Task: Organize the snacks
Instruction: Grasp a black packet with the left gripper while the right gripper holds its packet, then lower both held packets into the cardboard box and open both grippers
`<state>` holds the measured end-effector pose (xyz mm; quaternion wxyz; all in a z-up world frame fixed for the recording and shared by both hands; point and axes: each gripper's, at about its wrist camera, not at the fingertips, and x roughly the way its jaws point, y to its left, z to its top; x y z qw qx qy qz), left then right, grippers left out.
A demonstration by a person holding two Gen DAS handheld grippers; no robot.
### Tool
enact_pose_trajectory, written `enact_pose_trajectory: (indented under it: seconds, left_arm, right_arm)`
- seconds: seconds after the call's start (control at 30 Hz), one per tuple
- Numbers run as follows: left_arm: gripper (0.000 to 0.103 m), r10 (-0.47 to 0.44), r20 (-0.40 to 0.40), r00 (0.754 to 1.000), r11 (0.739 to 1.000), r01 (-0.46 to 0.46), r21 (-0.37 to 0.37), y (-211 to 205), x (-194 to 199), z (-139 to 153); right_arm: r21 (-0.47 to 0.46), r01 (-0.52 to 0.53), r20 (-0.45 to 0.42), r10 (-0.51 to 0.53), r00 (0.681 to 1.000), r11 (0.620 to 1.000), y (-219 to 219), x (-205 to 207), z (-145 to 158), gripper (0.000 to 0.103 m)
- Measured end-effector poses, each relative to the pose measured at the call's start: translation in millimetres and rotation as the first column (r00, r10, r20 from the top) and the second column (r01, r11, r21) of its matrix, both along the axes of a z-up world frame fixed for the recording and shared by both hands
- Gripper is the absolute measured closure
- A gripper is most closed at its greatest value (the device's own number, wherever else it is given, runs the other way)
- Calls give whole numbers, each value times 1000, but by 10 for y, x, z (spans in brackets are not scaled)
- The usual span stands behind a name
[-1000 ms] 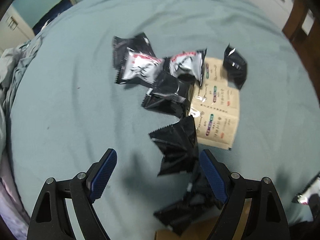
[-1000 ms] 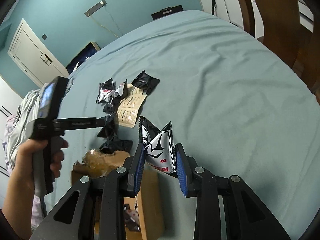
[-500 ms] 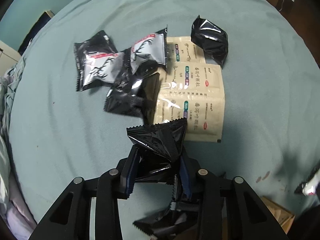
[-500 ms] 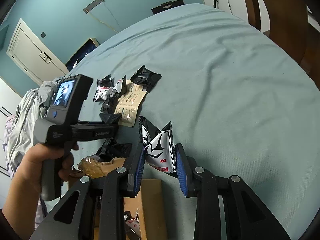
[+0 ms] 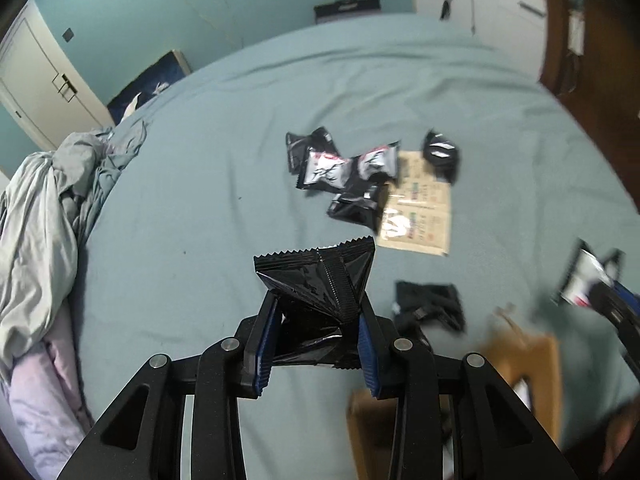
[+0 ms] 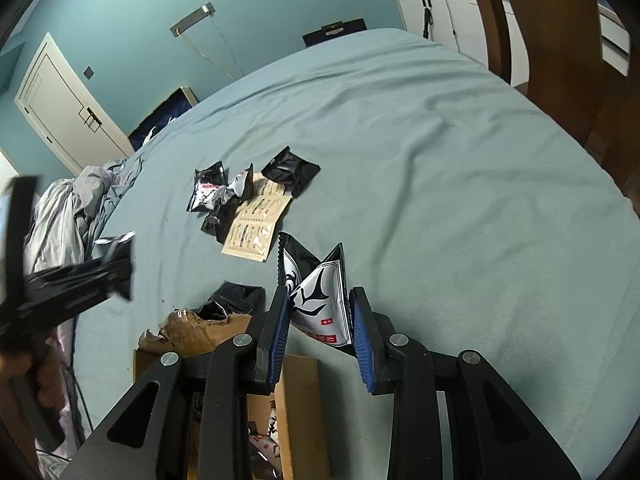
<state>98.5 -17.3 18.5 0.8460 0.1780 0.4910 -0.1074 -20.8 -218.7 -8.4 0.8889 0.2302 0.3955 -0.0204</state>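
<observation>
My left gripper [image 5: 316,312] is shut on a plain black snack packet [image 5: 320,280] and holds it above the blue-green bed sheet. My right gripper [image 6: 320,312] is shut on a black-and-white snack packet [image 6: 316,292], held over the edge of an open cardboard box [image 6: 300,400]. Several more packets [image 5: 344,172] lie in a loose pile on the sheet, partly on a tan sachet sheet [image 5: 420,208]. One black packet [image 5: 432,304] lies next to the box [image 5: 520,368]. The pile also shows in the right wrist view [image 6: 224,196].
Crumpled grey bedding [image 5: 44,208] is bunched at the bed's left edge. A wooden bed frame [image 6: 560,60] stands at the right. A white door [image 6: 64,108] and white cabinets [image 6: 432,4] are in the background. The box holds a few packets [image 6: 264,444].
My left gripper closed on the black packet, lifted it off the sheet and swung up and away from the pile. My right gripper kept its packet, nearly still.
</observation>
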Motion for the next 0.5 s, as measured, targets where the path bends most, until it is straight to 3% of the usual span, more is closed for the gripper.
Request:
enact_pose_trajectory:
  seconds: [0.27, 0.5]
  left_arm:
    - [68, -125, 56, 991, 987, 130, -94, 37, -747, 198]
    - [68, -164, 30, 986, 979, 167, -116, 15, -1009, 46]
  right_arm:
    - [-19, 20, -28, -20, 999, 1000, 5, -71, 7, 75]
    - [-36, 18, -42, -20, 999, 999, 38, -70, 14, 75]
